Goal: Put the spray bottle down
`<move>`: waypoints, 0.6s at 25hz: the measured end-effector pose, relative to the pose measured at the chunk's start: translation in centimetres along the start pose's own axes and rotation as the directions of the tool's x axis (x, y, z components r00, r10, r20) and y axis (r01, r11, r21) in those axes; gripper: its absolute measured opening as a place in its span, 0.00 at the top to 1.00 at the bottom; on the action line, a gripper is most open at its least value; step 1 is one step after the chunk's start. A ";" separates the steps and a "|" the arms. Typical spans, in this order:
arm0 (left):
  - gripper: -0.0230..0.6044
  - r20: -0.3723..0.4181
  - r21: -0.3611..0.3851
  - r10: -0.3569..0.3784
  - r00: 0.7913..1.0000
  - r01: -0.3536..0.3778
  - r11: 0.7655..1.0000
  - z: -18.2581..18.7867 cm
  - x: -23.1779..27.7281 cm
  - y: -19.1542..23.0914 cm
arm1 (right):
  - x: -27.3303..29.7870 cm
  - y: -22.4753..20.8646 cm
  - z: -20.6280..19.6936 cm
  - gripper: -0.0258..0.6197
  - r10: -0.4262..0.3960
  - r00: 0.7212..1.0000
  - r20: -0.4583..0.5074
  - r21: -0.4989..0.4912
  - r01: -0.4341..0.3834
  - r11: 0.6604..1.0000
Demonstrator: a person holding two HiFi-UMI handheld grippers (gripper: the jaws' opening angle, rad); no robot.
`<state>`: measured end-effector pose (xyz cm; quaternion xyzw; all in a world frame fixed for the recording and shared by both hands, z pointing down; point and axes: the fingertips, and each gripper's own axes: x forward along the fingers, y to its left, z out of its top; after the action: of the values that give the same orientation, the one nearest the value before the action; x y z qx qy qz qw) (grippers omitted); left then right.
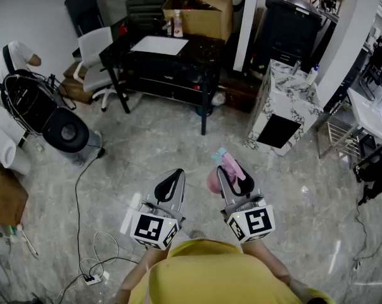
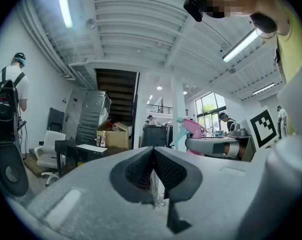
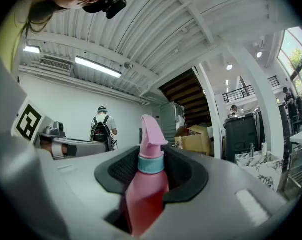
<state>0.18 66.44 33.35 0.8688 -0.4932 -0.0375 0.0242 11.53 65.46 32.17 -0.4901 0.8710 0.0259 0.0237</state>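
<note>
Our right fingers [image 3: 187,173] stand part way open and press on both sides of the pink spray bottle [image 3: 146,186]. It stands upright in the right gripper [image 3: 152,159]. Our left gripper [image 2: 154,159] has its fingers closed together, with nothing in them. In the head view the bottle is low in the middle, up in the air over the floor [image 1: 178,138]. We think this is the carrying step. Next we need a spot, maybe the black counter [image 1: 200,49] at the upper middle. Then we lower the bottle and let go.

Spray bottle [image 3: 143,189] between right gripper [image 1: 232,171] jaws, left gripper [image 1: 173,176] alongside, desk [image 1: 206,52] ahead
</note>
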 end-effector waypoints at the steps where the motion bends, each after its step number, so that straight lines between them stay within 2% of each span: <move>1: 0.97 0.000 0.001 -0.003 1.000 0.003 1.000 0.0 0.2 -0.1 | 0.0 -0.2 0.1 0.73 -0.002 1.000 0.004 -0.003 0.002 1.000; 8: 0.97 -0.001 0.015 -0.020 1.000 0.020 1.000 0.2 1.2 -1.3 | -0.1 -1.5 0.3 0.73 -0.007 1.000 0.012 0.004 0.007 1.000; 15: 0.97 -0.023 0.007 -0.014 1.000 0.014 1.000 -0.6 2.7 -0.6 | 1.1 -2.8 -0.8 0.73 0.007 1.000 0.010 0.064 -0.008 0.998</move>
<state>2.16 64.47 33.76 0.8727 -0.4869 -0.0261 0.0265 13.37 63.04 32.83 -0.4857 0.8730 0.0006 0.0434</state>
